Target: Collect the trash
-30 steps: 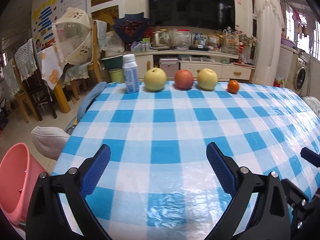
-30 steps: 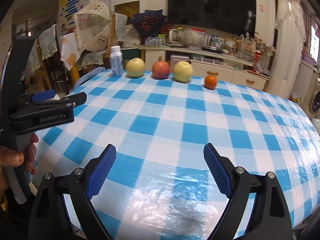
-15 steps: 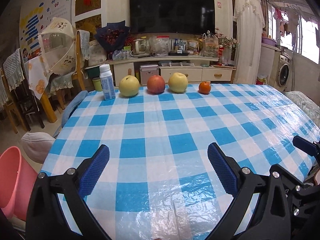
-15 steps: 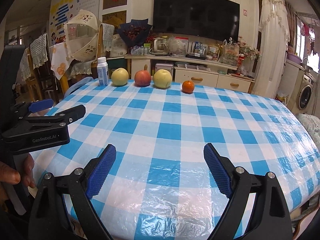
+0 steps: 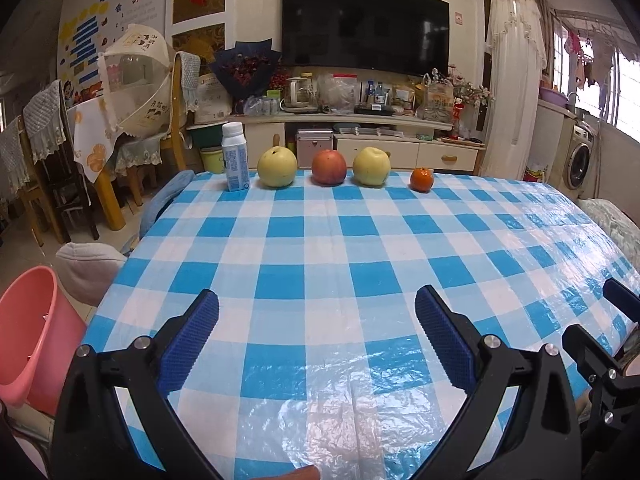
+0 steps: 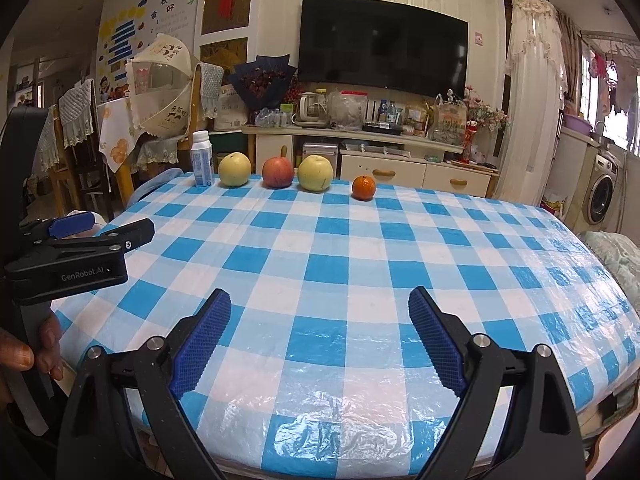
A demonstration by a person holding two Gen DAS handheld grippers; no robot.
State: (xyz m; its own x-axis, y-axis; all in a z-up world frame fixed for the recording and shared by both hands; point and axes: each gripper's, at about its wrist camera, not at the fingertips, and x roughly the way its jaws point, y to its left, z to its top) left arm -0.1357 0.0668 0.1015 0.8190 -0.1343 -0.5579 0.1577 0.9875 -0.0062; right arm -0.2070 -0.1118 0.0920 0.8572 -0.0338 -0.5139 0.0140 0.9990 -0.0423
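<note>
A white bottle with a blue label (image 5: 236,158) (image 6: 202,159) stands at the far left of a row on the checked table (image 5: 320,248) (image 6: 360,264). Beside it sit two yellow fruits, a red apple (image 5: 329,167) and a small orange (image 5: 421,179). My left gripper (image 5: 317,294) hovers open over the near part of the table, nothing between its blue pads. My right gripper (image 6: 320,293) stands wide over the near edge, its jaws opening, with nothing between them. In the right wrist view the left gripper (image 6: 80,240) shows at the left, a hand on its handle.
A pink bin (image 5: 28,332) stands on the floor left of the table, with a grey cushioned seat (image 5: 88,264) behind it. Chairs and a covered side table crowd the far left. A TV cabinet (image 5: 360,136) runs behind the table. A washing machine (image 6: 600,196) is at the right.
Both grippers have drawn back from the fruit row and lifted slightly, so the table's near edge now shows in the right wrist view. Both stay wide open and empty.
</note>
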